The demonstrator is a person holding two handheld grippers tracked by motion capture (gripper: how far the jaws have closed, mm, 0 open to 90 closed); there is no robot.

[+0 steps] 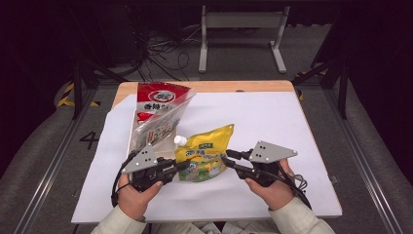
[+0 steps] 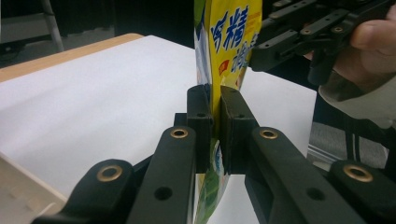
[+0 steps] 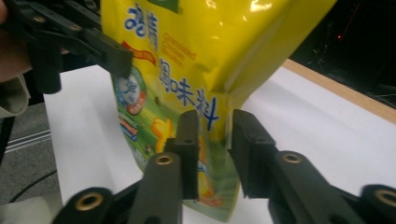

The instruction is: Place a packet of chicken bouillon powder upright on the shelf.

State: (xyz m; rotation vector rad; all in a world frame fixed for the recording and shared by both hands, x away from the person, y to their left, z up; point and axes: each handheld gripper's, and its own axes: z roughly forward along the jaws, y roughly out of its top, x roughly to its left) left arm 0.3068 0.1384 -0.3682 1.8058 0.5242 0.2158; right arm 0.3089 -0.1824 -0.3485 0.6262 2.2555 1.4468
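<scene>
One yellow spouted pouch (image 1: 204,153) is held between the two grippers above the white sheet (image 1: 272,122) on the bench (image 1: 204,87). In the high view its long axis runs from the white cap (image 1: 180,140), at the corner just beyond the left gripper's fingers, toward the far right corner; in the gripper views its flat faces stand on edge, upright.

Left gripper (image 2: 215,105): its fingers (image 2: 201,121) are nearly together and clamp the pouch's thin edge, one pad on each face.

Right gripper (image 3: 214,128): its fingers (image 3: 189,140) stand a little apart with the pouch's side seam in the gap. The nearer finger lies against the printed face; the other finger (image 3: 252,149) stands just beside the seam, and contact there cannot be told.

Count: one yellow pouch, one red-and-clear bag (image 1: 156,117), two grippers, two hands. The red-and-clear bag lies flat beyond the left gripper's fingers, apart from both grippers, its red top pointing away from the person.
</scene>
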